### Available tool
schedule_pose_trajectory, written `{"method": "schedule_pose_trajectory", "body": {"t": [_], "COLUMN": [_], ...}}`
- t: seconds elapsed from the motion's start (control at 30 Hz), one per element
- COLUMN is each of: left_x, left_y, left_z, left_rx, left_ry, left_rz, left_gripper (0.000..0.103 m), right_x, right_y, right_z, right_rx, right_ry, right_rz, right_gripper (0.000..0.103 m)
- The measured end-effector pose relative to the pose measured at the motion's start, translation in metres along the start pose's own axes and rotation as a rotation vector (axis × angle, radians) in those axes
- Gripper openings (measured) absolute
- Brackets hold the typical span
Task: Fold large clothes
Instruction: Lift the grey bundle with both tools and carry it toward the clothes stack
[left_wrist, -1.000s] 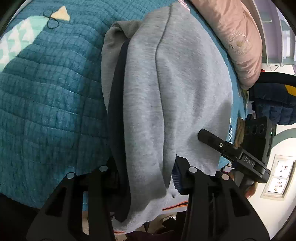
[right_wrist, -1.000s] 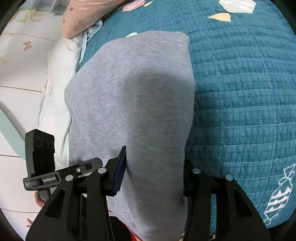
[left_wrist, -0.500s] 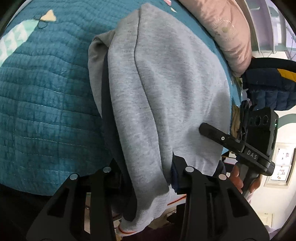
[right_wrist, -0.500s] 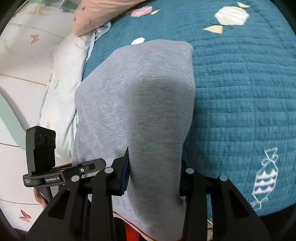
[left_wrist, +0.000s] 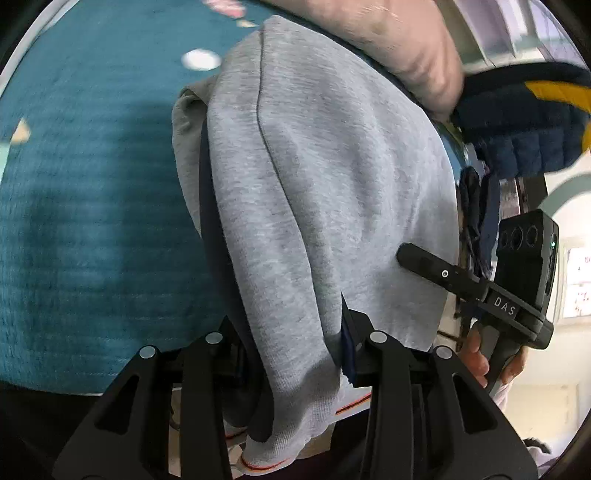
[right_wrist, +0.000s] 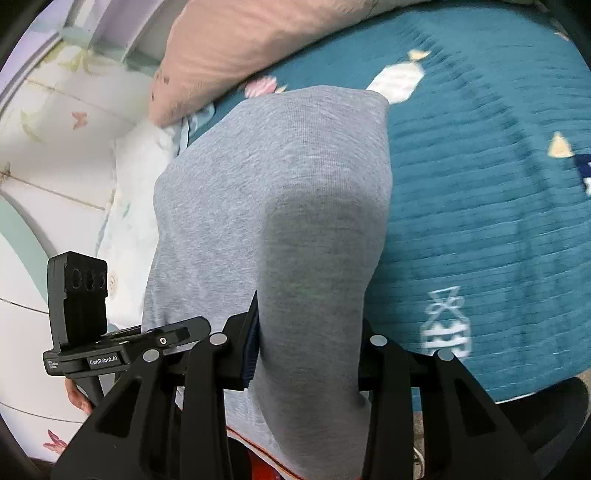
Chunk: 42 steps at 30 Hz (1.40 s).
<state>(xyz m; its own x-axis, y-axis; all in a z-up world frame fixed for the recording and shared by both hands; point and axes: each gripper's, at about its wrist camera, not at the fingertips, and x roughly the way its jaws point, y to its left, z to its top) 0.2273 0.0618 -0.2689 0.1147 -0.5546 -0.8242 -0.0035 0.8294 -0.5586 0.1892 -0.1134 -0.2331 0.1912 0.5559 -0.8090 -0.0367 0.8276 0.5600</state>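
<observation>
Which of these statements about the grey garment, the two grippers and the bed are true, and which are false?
1. Both grippers are clamped on the grey garment. True: the left gripper and the right gripper each have its fabric between the jaws.
2. The bed cover is red. False: it is teal with small printed shapes.
3. A pink pillow lies at the far end of the bed. True.
4. The garment lies folded flat, untouched. False: it hangs down between the jaws, past the near edge of the bed.
5. The garment has a dark lining. True.
</observation>
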Motion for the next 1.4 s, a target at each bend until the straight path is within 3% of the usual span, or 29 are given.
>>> {"method": "schedule_pose_trajectory", "body": {"t": [0.4, 0.7, 1.0, 1.23, 1.4], "left_x": [0.040, 0.081, 0.125, 0.168, 0.192], "left_y": [-0.099, -0.186, -0.305, -0.434, -0.493], "left_z": [0.020, 0.040, 0.069, 0.097, 0.113], "left_rx": [0.133, 0.287, 0.455, 0.622, 0.687], "left_ry": [0.023, 0.068, 0.090, 0.055, 0.065], "left_rz": [0.048, 0.053, 0.025, -0.035, -0.066], "left_gripper": [0.036, 0.036, 0.036, 0.036, 0.036], "right_x": [-0.083, -0.165, -0.271, -0.361, -0.413], "right_y": [-0.066, -0.135, -0.203, -0.252, -0.287], "right_z": [0.007, 0.013, 0.031, 0.048, 0.057], "right_rx": [0.026, 0.076, 0.120, 0.149, 0.184], "right_ry": [-0.107, -0.222, -0.331, -0.413, -0.465], "right_rz": [-0.017, -0.102, -0.221, -0.305, -0.350], "right_gripper": [0.033, 0.033, 0.033, 0.033, 0.033]}}
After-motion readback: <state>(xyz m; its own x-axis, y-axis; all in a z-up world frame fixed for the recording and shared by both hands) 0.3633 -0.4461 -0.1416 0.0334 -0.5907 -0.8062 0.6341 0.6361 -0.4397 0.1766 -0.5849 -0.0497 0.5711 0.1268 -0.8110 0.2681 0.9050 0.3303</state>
